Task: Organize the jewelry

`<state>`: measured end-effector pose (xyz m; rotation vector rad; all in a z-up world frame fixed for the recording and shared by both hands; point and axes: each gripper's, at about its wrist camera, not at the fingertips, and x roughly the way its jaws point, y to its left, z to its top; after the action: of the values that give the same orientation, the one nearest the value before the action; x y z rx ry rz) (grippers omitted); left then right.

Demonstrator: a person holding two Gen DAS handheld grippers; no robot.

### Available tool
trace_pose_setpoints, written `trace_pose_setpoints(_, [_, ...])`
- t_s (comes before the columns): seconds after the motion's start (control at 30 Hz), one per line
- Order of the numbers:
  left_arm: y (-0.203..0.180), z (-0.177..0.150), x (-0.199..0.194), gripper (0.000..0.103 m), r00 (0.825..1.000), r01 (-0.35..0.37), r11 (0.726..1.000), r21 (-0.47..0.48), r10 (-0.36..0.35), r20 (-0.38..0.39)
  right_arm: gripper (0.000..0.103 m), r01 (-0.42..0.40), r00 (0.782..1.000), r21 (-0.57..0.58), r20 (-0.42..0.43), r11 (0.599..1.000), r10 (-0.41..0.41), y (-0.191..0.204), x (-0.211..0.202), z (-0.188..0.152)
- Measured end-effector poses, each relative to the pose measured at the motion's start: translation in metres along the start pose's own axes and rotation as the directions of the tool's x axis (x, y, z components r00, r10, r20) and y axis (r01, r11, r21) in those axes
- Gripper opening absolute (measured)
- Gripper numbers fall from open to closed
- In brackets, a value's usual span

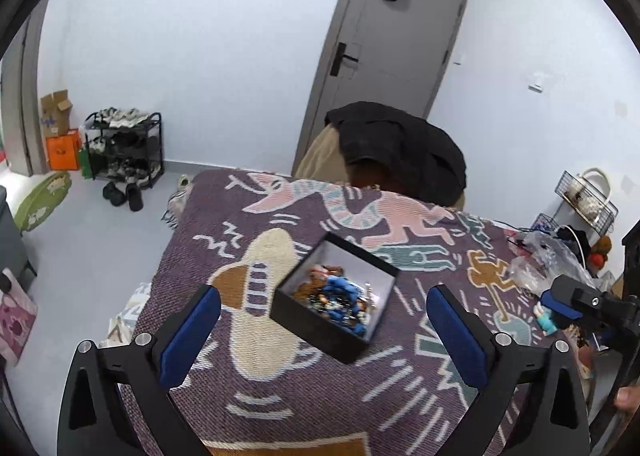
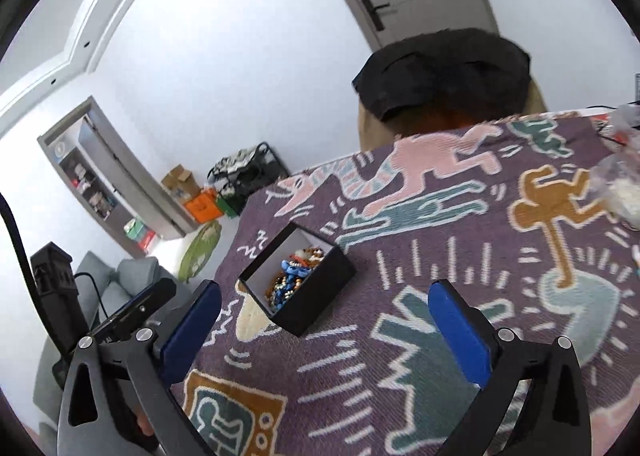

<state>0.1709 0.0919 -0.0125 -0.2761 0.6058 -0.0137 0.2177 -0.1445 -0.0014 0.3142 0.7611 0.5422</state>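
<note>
Black square cardboard box [image 1: 335, 308], lidless, pale grey inside, resting flat on a purple woven blanket [image 1: 304, 396] patterned with pink, teal, tan and cream cartoon figures. Contents: a loose heap of mixed beaded jewelry [image 1: 340, 298] in blue, orange, brown and white, with a few metal pieces; everything sits tangled in the one compartment, so sorting appears barely begun or the gathering stage just finished, which of the two cannot be told.

Left gripper [image 1: 323, 330]: black frame, blue pads, jaws spread wide and empty. It hangs above the blanket with the box lying ahead between its fingers, not touched by either pad; a fair position for steadying the box or reaching in.

Right gripper [image 2: 325, 330]: same build, jaws released wide, nothing between them. It sits to the right of the box, clear of it, over the teal and cream figures. In the left wrist view it appears at the right edge, beside a small blue-and-white figurine [image 1: 547, 319].

Also present: crumpled clear plastic bags [image 1: 546, 262] near the far right of the blanket, likely packaging for further pieces; a chair draped with a black garment [image 1: 400, 148] beyond the blanket's far edge; a black shoe rack [image 1: 126, 146] against the wall.
</note>
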Motion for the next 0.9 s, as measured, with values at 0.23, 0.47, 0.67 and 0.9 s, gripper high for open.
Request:
trace_pose_setpoints(0.23, [-0.026, 0.0, -0.023, 0.103, 0.999, 0.018, 0.999, 0.042, -0.019, 0.03, 0.103, 0.018, 0.999, 0.008, 0.038, 1.0, -0.019, -0.009, -0.033, -0.007])
trace_pose_setpoints(0.47, [-0.053, -0.003, -0.048, 0.103, 0.998, 0.032, 0.995, 0.095, -0.036, 0.044, 0.103, 0.047, 0.996, 0.01, 0.078, 0.999, -0.048, -0.016, -0.069, -0.016])
trace_pose_setpoints(0.67, [-0.073, -0.012, -0.072, 0.103, 0.999, 0.027, 0.99, 0.136, -0.033, 0.041, 0.103, 0.073, 0.993, -0.007, 0.092, 0.997, -0.072, -0.017, -0.098, -0.025])
trace_pose_setpoints(0.9, [-0.088, -0.031, -0.096, 0.103, 0.999, 0.007, 0.983, 0.182, -0.016, 0.047, 0.103, 0.067, 0.992, -0.033, 0.108, 0.997, -0.063, -0.018, -0.132, -0.037])
